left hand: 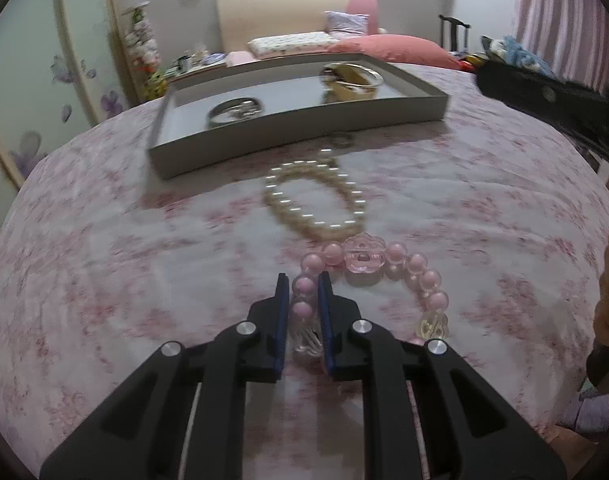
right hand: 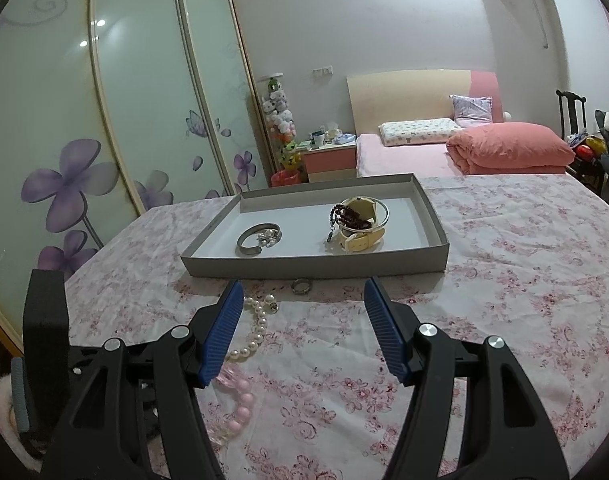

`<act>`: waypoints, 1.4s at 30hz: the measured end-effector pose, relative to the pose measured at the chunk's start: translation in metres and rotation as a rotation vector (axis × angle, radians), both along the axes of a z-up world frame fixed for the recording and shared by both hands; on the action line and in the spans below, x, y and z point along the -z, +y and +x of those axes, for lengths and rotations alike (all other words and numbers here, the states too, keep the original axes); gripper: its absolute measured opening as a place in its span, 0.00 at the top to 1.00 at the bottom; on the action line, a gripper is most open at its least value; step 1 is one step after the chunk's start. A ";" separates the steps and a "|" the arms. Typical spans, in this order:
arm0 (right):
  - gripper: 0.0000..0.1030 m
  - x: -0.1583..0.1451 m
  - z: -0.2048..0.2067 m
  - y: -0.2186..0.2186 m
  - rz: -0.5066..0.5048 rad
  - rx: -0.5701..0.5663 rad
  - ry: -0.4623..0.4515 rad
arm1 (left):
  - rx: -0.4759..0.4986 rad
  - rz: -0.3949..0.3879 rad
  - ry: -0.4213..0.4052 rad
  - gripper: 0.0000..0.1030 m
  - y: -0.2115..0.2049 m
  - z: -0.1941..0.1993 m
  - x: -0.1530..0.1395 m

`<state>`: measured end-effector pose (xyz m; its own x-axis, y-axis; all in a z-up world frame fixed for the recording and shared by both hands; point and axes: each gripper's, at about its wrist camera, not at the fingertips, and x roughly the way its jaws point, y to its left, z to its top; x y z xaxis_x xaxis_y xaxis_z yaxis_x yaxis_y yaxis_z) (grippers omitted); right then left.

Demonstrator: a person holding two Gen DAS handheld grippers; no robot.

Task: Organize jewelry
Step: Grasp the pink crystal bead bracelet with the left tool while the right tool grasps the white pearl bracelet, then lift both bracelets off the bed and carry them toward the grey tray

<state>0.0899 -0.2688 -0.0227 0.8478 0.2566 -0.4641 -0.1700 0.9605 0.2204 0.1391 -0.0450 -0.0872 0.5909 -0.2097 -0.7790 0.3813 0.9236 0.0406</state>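
Blurred in the left wrist view: pearl bracelet [left hand: 316, 200] and small ring [left hand: 341, 140] near the grey tray [left hand: 296, 124]. Nearer to the camera than the tray, pink bead bracelet [left hand: 384, 276] partly hidden between blue fingers [left hand: 281, 312]; in the right wrist view, again partly hidden behind a finger [right hand: 220, 332]. Dark beads [right hand: 348, 216] inside the tray, possibly a necklace, too small to tell.

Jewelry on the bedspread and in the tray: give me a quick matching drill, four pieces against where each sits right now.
Things:
1. pink bead bracelet
2. pearl bracelet
3. small ring
4. silver bangle

Places:
A. inside the grey tray
B. pinched in the left claw
C. on the cloth just in front of the tray
D. on the cloth between ring and pink beads

Pairs: 1-B, 2-D, 3-C, 4-A
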 end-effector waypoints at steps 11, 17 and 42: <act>0.52 0.025 0.031 0.034 -0.099 -0.106 0.155 | -0.323 0.040 0.018 0.85 0.088 0.060 -0.003; 0.68 0.044 0.059 0.065 -0.178 -0.159 0.263 | -0.383 0.008 0.018 0.85 0.106 0.078 -0.006; 0.90 0.055 0.067 0.004 -0.220 0.001 0.353 | -0.389 0.002 0.003 0.85 0.103 0.087 -0.004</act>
